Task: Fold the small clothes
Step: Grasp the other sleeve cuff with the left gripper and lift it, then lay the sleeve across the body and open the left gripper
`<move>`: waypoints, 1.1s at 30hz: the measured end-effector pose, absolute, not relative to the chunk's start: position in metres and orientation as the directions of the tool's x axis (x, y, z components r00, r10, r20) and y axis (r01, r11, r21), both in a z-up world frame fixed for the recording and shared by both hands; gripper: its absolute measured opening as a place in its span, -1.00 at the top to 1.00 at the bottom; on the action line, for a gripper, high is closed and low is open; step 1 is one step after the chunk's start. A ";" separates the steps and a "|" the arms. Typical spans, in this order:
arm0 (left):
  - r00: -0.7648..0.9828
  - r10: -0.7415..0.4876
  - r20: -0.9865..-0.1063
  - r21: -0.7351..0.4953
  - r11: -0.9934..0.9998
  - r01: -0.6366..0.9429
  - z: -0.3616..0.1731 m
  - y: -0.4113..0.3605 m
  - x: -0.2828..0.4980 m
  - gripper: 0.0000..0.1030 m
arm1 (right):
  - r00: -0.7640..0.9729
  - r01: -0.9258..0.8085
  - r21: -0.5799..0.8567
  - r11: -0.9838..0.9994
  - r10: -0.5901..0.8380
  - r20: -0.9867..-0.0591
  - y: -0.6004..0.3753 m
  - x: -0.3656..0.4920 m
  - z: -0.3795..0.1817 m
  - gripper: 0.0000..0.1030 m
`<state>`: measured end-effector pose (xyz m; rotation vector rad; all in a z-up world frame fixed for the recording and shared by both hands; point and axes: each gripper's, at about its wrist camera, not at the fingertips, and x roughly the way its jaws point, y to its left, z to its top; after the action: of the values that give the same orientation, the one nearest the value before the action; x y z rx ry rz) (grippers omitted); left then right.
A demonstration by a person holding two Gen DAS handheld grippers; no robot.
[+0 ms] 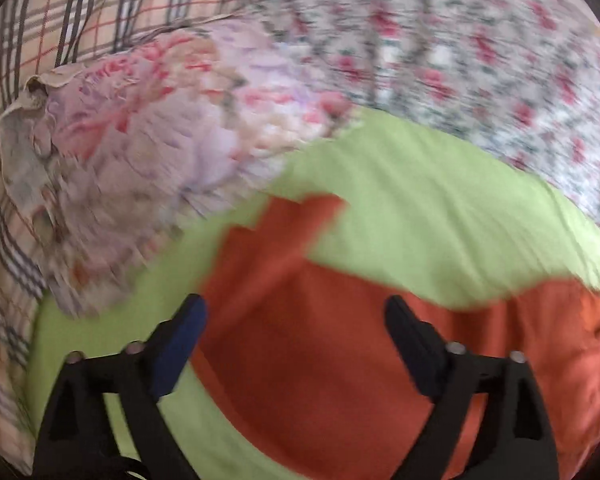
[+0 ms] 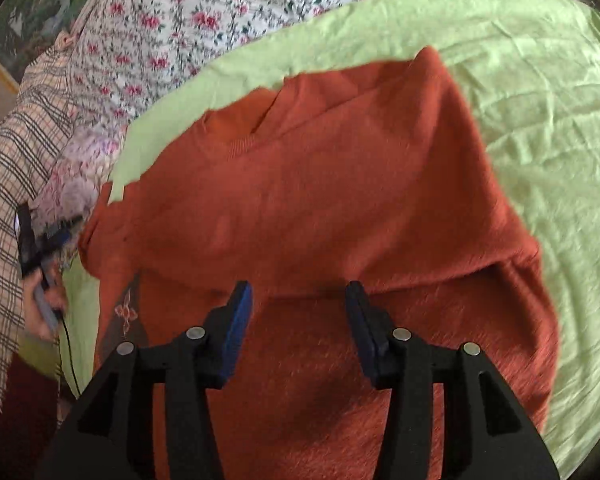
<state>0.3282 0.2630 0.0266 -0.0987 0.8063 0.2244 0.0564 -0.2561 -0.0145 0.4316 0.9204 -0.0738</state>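
Observation:
An orange-red garment (image 2: 320, 208) lies folded on a light green cloth (image 2: 540, 120), its neckline toward the far side and a fold edge across the near part. My right gripper (image 2: 298, 300) hovers over the garment's near half, jaws apart with nothing between the blue pads. In the left wrist view my left gripper (image 1: 296, 320) stands wide open above the garment's (image 1: 320, 352) left part, gripping nothing. The left gripper (image 2: 50, 240) also shows small at the left edge of the right wrist view, held by a hand.
A floral bedsheet (image 2: 180, 20) lies beyond the green cloth (image 1: 440, 208). A pink floral pillow (image 1: 160, 152) and a plaid cloth (image 1: 80, 12) sit to the left. A thin black cable (image 2: 70, 356) hangs by the hand.

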 end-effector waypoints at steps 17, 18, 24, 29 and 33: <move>0.608 0.042 -0.793 -0.086 0.980 -0.179 -0.015 0.283 0.365 0.78 | 0.582 0.230 0.321 0.919 0.134 -0.802 -0.242 0.051 -0.021 0.03; 0.632 0.020 -0.774 -0.113 0.979 -0.169 -0.008 0.277 0.356 0.79 | 0.584 0.226 0.321 0.920 0.137 -0.800 -0.241 0.050 -0.020 0.03; 0.730 -0.154 -0.665 -0.273 0.961 -0.047 0.029 0.216 0.302 0.80 | 0.605 0.194 0.334 0.922 0.155 -0.781 -0.231 0.041 -0.012 0.03; 0.742 -0.313 -0.593 -0.350 0.930 0.112 0.044 0.124 0.271 0.79 | 0.627 0.194 0.346 0.918 0.155 -0.763 -0.232 0.036 -0.007 0.03; 0.727 -0.385 -0.569 -0.320 0.918 0.236 0.045 0.041 0.252 0.79 | 0.642 0.209 0.352 0.913 0.143 -0.753 -0.239 0.030 -0.003 0.03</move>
<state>0.2519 0.0406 0.0449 -0.2325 0.6759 -0.3458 0.0296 -0.2389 -0.0028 0.4336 0.8803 -0.0384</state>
